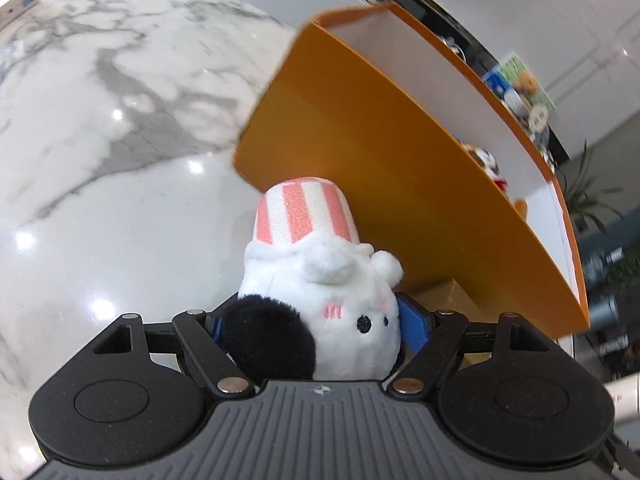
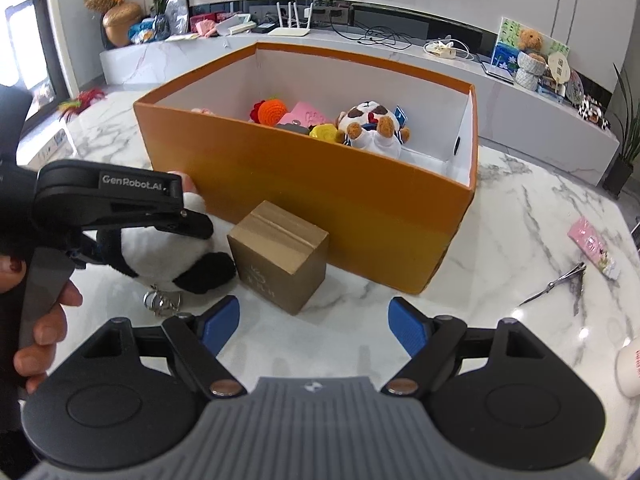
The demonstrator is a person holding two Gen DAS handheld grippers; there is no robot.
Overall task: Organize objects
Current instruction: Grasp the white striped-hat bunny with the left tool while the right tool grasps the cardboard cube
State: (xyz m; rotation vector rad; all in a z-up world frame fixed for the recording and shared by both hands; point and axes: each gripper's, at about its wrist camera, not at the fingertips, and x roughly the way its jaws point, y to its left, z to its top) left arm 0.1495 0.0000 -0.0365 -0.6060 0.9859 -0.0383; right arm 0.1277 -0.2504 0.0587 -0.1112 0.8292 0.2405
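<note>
The left gripper (image 1: 320, 322) stands wide, its blue pads (image 1: 416, 322) flanking a black-and-white plush (image 1: 320, 312) on the worktop (image 1: 100, 200) beside the orange box (image 2: 320, 184); whether the pads press it is unclear. The right gripper (image 2: 314, 322) hangs wide open and empty near a small carton (image 2: 280, 256).

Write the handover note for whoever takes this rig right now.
Left gripper: jaws around the white plush toy with the black ear and striped hat; grip not confirmed.
Right gripper: open, empty, above the marble table.
Done: several plush and crochet toys already in the orange box.
Left: the plush toy, the small cardboard box, the nail clippers and the pink packet remain outside.
</note>
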